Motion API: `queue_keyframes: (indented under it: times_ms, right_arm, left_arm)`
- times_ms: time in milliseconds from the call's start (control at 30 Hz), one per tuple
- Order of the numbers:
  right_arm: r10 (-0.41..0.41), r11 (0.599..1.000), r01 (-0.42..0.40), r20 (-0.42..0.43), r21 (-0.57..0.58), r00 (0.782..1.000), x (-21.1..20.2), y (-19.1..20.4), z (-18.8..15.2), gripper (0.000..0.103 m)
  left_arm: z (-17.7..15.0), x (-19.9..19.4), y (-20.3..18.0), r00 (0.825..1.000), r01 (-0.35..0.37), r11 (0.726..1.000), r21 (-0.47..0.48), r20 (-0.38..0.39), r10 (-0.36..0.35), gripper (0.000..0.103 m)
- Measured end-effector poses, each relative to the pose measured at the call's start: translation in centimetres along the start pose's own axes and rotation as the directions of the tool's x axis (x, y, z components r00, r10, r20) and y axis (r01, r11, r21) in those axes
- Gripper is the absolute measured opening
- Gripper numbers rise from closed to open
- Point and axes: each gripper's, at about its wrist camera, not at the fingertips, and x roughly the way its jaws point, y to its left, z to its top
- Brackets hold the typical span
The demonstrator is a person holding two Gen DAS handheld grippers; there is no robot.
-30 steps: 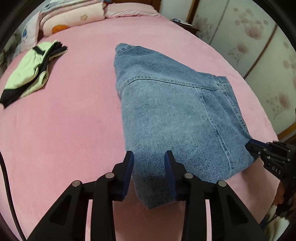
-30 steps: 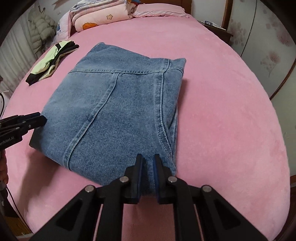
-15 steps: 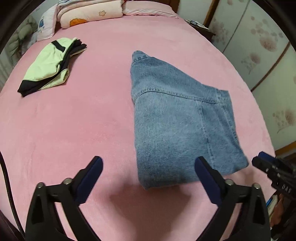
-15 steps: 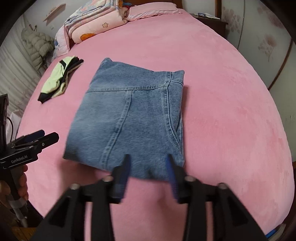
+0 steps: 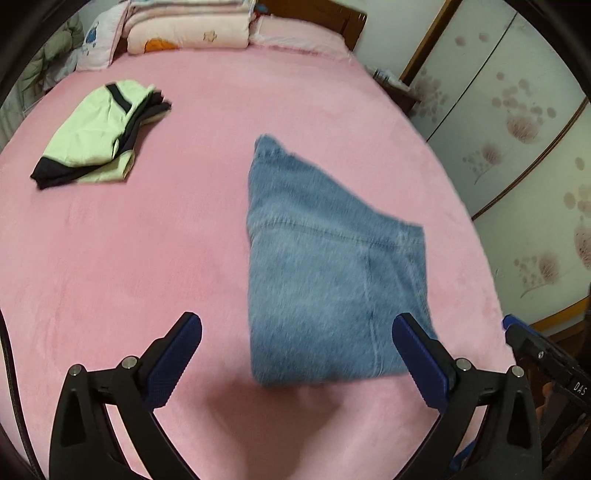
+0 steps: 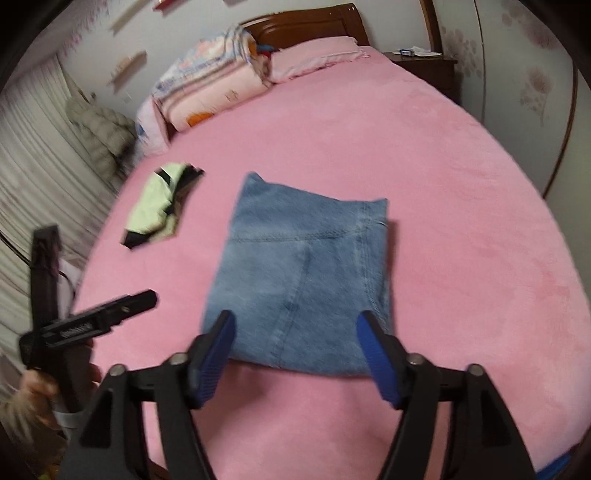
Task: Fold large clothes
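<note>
Left gripper [image 5: 297, 334] jaws wide, right gripper [image 6: 295, 334] opening

— That bed [image 6: 424, 155] nearly fills the room, all under one pink plush cover.

— Dark wooden headboard [image 6: 306, 18] at the far end, with a pink pillow [image 6: 314, 55] and a stack of folded quilts [image 6: 210, 88] against it.

— There's a dark nightstand [image 6: 428, 68] in the corner, papers on top.

— And pale sliding doors [image 5: 517, 110] with a faded flower print, framed in wood. A striped curtain [image 6: 33, 155] hangs opposite, a puffy coat [image 6: 99, 129] beside it.
</note>
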Motion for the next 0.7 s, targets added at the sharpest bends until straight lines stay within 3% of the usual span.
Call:
queue_keyframes:
  times_ms: [67, 167, 300, 367, 467, 567, 633, 700]
  right_arm:
    - [0.007, 1.0, -0.007, 0.028, -0.008, 1.0, 0.6, -0.5, 0.5, 0.087]
    - [-0.012, 0.999, 0.012, 0.022, -0.03, 1.0, 2.6, -1.6, 0.9, 0.102]
    - [-0.056, 0.998, 0.056, -0.06, -0.015, 0.997, 6.5, -4.4, 1.5, 0.103]
    - [-0.068, 0.998, 0.068, -0.07, -0.012, 0.995, 8.5, -5.8, 1.8, 0.103]
    - [-0.017, 1.0, 0.019, -0.122, 0.018, 0.992, 11.7, -7.8, 2.2, 0.103]
    - [0.079, 0.993, -0.06, -0.186, 0.106, 0.979, 15.2, -10.3, 2.2, 0.099]
    - [0.163, 0.977, -0.123, -0.231, 0.176, 0.959, 17.5, -12.0, 2.0, 0.089]
    - [0.23, 0.961, -0.177, -0.252, 0.213, 0.94, 19.0, -12.9, 2.0, 0.084]
  left_arm:
    - [0.5, 0.2, -0.2, 0.999, 0.009, 1.0, 0.02, 0.051, -0.01, 0.103]
    - [1.1, 1.9, -0.2, 0.999, 0.005, 0.999, 0.043, 0.034, -0.007, 0.103]
    - [1.6, 5.9, 0.7, 0.999, -0.029, 0.999, 0.039, -0.032, 0.03, 0.102]
    - [1.7, 8.0, 1.5, 0.998, -0.008, 0.999, 0.032, -0.055, 0.01, 0.102]
    - [2.1, 11.3, 2.5, 0.992, 0.056, 0.998, 0.0, -0.112, -0.056, 0.102]
    - [2.2, 14.5, 2.9, 0.968, 0.164, 0.986, -0.028, -0.188, -0.166, 0.102]
    - [2.2, 16.1, 3.0, 0.946, 0.228, 0.973, -0.036, -0.23, -0.23, 0.102]
    - [2.3, 17.3, 3.0, 0.945, 0.227, 0.974, -0.005, -0.24, -0.221, 0.102]
